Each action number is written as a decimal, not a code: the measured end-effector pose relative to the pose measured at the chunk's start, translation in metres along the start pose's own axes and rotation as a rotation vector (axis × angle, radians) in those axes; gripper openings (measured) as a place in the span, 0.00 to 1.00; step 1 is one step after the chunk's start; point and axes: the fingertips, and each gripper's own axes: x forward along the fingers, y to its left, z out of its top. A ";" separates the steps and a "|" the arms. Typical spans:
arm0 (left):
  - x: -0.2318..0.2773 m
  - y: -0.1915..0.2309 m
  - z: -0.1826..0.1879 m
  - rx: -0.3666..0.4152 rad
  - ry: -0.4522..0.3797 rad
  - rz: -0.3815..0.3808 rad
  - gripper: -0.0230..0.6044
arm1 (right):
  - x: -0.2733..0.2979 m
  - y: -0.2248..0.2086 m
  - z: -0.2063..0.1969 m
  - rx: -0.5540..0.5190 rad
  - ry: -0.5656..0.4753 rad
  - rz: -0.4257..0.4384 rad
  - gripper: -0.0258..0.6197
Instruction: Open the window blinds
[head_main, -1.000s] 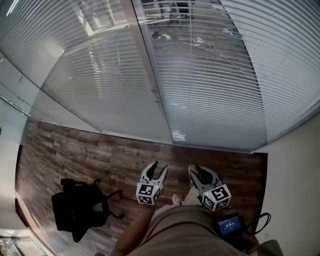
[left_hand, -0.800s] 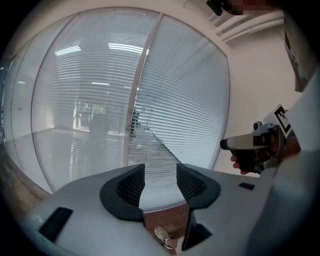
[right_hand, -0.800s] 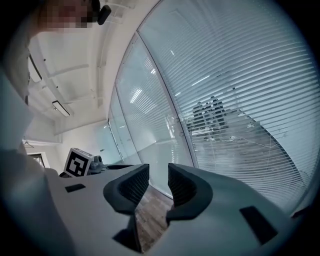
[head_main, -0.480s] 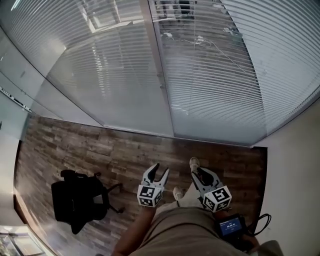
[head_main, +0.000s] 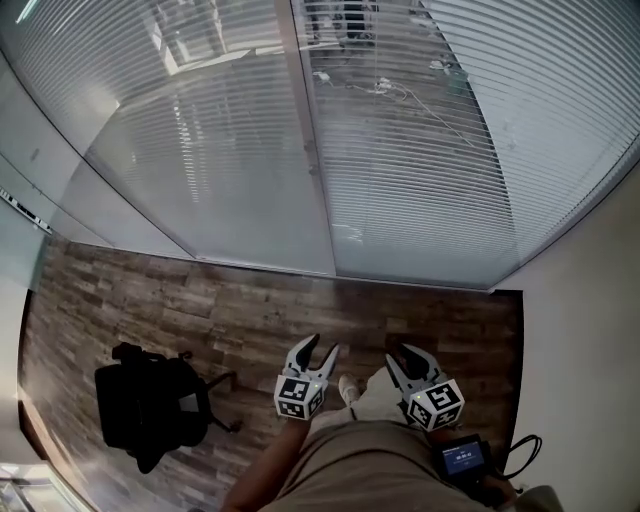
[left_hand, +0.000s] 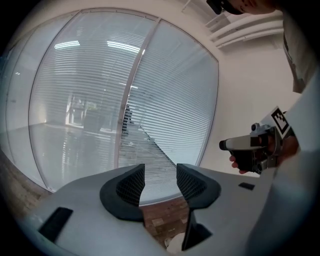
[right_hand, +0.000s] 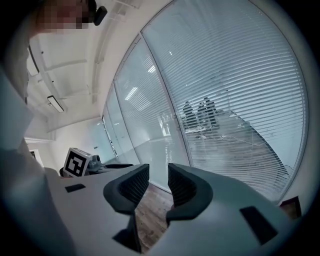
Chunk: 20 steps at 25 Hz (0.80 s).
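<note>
White slatted window blinds hang lowered over the tall glass panes ahead, and they fill the left gripper view and the right gripper view. My left gripper is held over the wood floor, well short of the blinds, its jaws open with nothing between them. My right gripper is level beside it, also open and empty. Each gripper shows in the other's view: the right gripper's body, the left gripper's marker cube.
A vertical window frame post divides the panes. A black office chair stands on the wood floor to my left. A white wall closes the right side. A small device with a lit screen hangs at my waist.
The person has taken a step along the floor and both grippers have travelled with them, side by side. Both pairs of jaws stand as they did.
</note>
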 end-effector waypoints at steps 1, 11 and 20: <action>-0.001 -0.002 -0.002 0.002 -0.001 -0.002 0.37 | -0.003 -0.001 0.000 -0.001 -0.005 -0.005 0.23; -0.008 -0.021 0.002 0.017 -0.013 -0.013 0.37 | -0.025 0.000 0.008 -0.013 -0.025 -0.007 0.23; -0.018 -0.070 -0.006 0.039 -0.029 -0.025 0.37 | -0.082 -0.012 -0.001 -0.006 -0.051 -0.035 0.23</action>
